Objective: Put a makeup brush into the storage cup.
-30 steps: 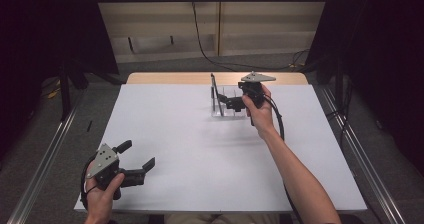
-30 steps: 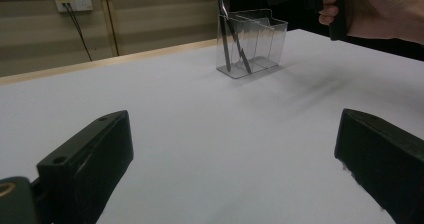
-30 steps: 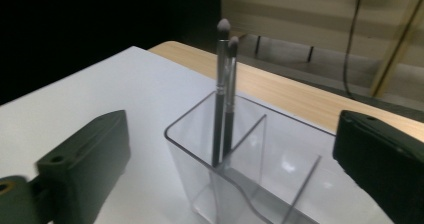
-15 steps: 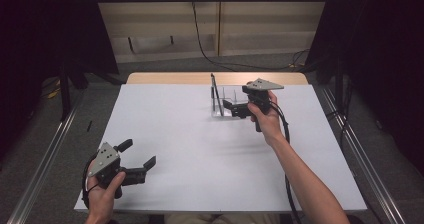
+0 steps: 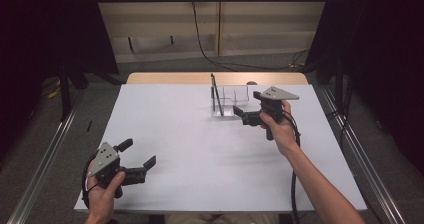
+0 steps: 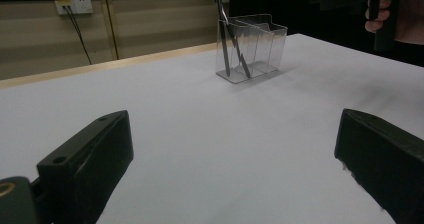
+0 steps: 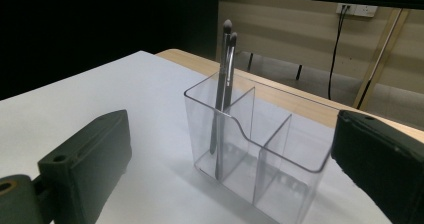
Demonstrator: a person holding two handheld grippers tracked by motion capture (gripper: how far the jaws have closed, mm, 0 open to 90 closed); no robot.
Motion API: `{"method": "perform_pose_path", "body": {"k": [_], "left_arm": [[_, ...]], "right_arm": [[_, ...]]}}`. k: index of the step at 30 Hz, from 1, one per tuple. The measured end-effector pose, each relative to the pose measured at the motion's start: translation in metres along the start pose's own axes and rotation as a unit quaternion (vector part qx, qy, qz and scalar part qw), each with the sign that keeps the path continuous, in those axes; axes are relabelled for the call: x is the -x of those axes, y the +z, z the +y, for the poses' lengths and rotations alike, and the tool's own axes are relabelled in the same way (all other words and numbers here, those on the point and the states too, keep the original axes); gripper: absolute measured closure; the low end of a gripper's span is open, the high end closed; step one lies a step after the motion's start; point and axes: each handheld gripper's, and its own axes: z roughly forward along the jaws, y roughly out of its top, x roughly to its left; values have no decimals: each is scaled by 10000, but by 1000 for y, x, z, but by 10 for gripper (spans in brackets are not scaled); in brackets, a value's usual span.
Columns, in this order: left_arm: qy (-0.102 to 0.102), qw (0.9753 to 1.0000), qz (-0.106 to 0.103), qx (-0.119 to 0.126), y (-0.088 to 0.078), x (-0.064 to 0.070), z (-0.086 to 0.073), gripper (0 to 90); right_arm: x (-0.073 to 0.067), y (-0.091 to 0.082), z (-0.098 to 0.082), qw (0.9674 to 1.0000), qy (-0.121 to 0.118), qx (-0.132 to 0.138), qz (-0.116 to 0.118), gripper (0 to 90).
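At the far edge of the table [image 5: 170, 134]: right gripper [image 5: 243, 115] spread wide beside clear organizer [image 5: 230, 101] holding two brushes [image 7: 224, 84]; likely approach step, closing next. Left gripper [image 5: 140, 159] likewise unclenched, idle.

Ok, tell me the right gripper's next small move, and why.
Probably ease the right gripper back from the clear organizer. Its fingers stand open and empty, and two brushes already stand upright in the end compartment, so the placing looks done.

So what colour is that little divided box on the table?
Clear, see-through plastic box; the right gripper view shows it best.
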Motion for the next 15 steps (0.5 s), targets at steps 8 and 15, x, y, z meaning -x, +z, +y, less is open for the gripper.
{"method": "perform_pose_path", "body": {"k": [8, 15], "left_arm": [[-8, 10000, -8, 0, -1, 0, 0, 23], [5, 10000, 16, -3, -3, 0, -1, 23]], "right_arm": [[2, -26, -13, 9999, 128, 13, -102, 24], [7, -54, -25, 9995, 205, 34, -228, 24]]}}
